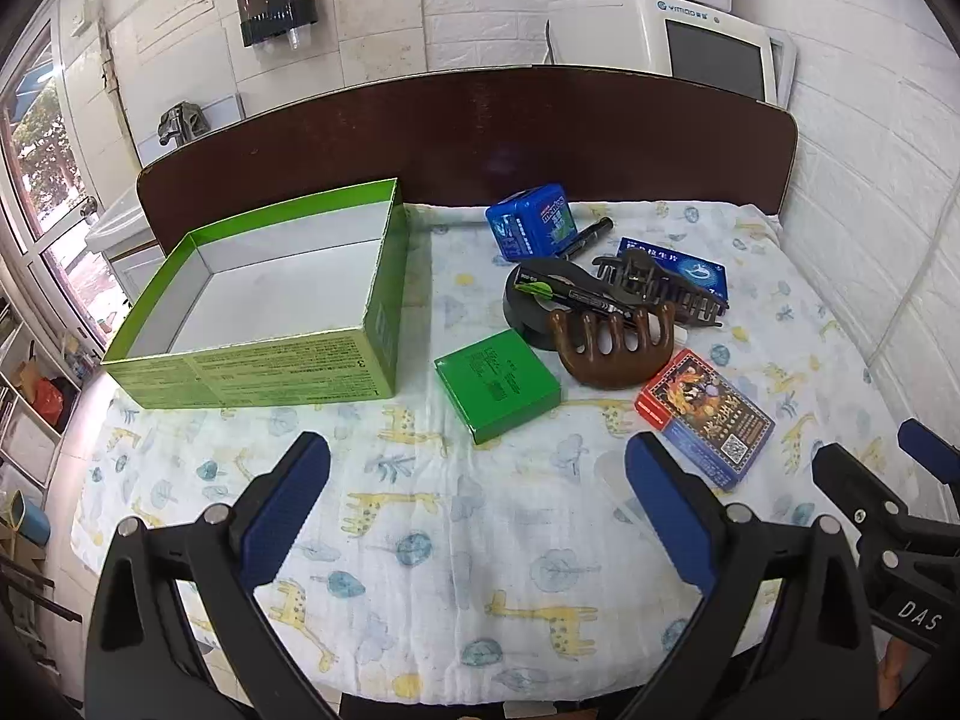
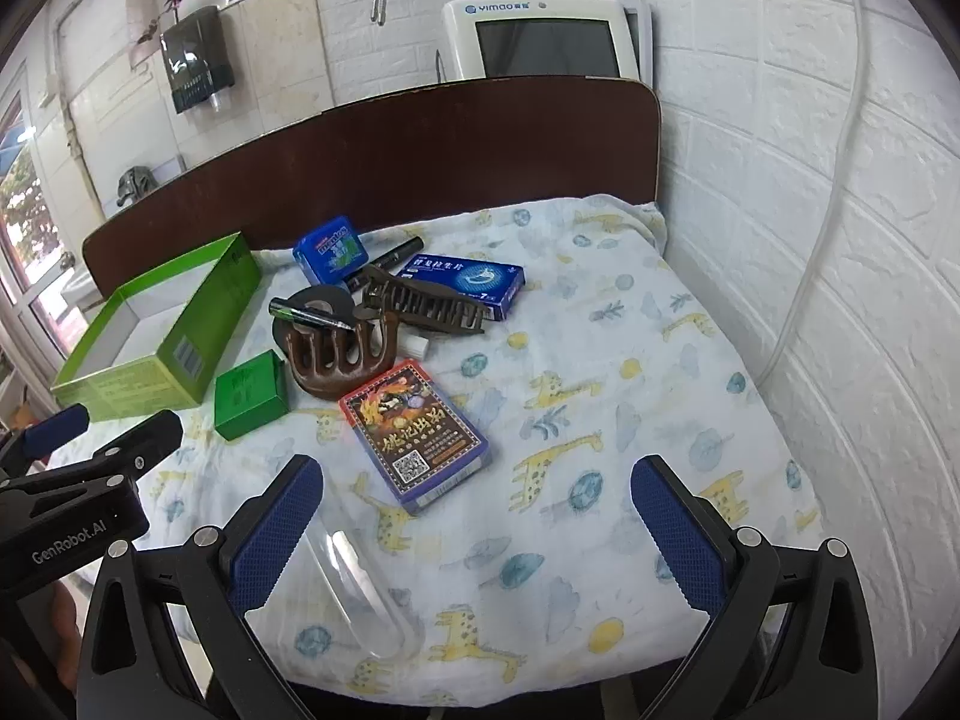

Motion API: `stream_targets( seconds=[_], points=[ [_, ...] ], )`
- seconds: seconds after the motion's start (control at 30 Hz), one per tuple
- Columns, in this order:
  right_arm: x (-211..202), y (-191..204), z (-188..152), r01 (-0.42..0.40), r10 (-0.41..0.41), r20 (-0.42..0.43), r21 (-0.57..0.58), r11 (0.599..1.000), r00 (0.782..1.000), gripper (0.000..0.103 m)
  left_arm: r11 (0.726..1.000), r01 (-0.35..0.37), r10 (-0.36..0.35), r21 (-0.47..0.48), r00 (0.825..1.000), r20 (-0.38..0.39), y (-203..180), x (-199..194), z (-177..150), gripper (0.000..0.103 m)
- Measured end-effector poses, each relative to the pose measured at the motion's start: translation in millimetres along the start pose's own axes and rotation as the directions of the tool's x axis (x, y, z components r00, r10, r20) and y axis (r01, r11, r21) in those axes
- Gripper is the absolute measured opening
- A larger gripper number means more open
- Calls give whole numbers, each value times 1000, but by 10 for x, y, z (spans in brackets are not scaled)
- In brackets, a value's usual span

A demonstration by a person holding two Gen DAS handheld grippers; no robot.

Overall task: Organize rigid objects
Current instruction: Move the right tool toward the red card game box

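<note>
An open, empty green cardboard box [image 1: 264, 300] [image 2: 156, 330] sits at the left of the cloth-covered table. To its right lies a cluster: a small green box [image 1: 497, 384] [image 2: 249, 390], a brown wooden comb [image 1: 612, 348] [image 2: 342, 360], a card deck [image 1: 705, 417] [image 2: 414, 432], a black tape roll [image 1: 528, 312] with a pen [image 1: 570, 294] across it, a dark hair claw [image 1: 660, 285] [image 2: 420, 300], a blue medicine box [image 1: 702, 273] [image 2: 474, 279], a blue mint tin [image 1: 531, 228] [image 2: 330, 249] and a black marker [image 1: 591, 231]. My left gripper [image 1: 477, 492] is open and empty, short of the small green box. My right gripper [image 2: 480, 510] is open and empty, just short of the card deck.
A clear plastic tube [image 2: 366, 588] lies on the cloth by the right gripper's left finger. A dark wooden board [image 1: 468, 138] stands along the table's back edge. A white brick wall [image 2: 810, 240] bounds the right side. A white appliance [image 1: 666, 42] stands behind.
</note>
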State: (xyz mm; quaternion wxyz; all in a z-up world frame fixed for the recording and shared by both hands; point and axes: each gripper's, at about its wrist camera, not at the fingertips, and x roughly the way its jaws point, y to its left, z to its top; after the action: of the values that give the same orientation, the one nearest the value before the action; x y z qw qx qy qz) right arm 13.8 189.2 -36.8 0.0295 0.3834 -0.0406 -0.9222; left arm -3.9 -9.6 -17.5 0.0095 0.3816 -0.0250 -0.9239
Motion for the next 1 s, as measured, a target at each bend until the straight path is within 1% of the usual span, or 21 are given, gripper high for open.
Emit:
stream_targets(
  seconds=[0.13, 0.4, 0.7, 1.0],
  points=[
    [14, -21, -20, -2, 2, -6, 4, 1000, 1000, 103, 1000, -6, 6, -8, 1000, -11, 70, 53, -13, 99],
    [57, -90, -85, 2, -1, -23, 31, 1000, 1000, 103, 1000, 16, -17, -6, 1000, -22, 97, 98, -49, 99],
    [60, -34, -97, -10, 11, -26, 19, 1000, 1000, 103, 1000, 19, -19, -2, 999, -32, 78, 144, -67, 98],
    [49, 4, -130, -24, 24, -34, 0, 1000, 999, 103, 999, 41, -41, 2, 998, -50, 41, 202, -78, 96]
  ],
)
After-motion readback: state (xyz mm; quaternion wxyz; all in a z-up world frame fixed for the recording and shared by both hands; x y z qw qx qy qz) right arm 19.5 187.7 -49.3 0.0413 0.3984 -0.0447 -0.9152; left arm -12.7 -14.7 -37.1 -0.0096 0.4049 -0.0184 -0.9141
